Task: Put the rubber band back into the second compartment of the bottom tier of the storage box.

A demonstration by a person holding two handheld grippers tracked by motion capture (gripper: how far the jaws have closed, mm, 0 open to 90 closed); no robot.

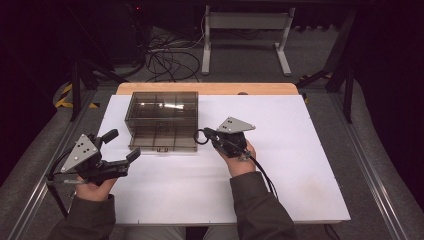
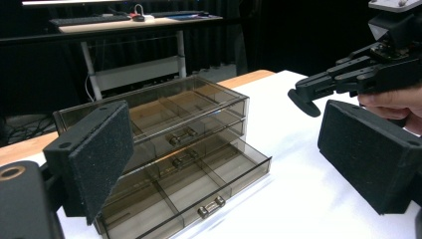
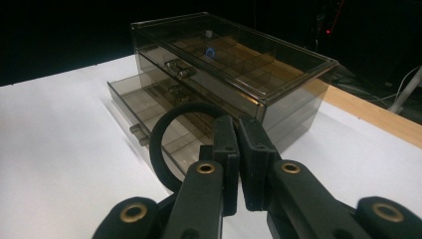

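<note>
Right gripper (image 3: 238, 149) had its jaws clamped on a black ring (image 3: 164, 144), probably a hair tie, beside the open bottom drawer (image 3: 149, 112) near the table's far edge; thin grip, it could slip short.

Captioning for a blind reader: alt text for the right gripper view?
The right gripper, shut on a black hair tie, points at a smoky clear drawer box whose bottom drawer is pulled open on the white table.
</note>
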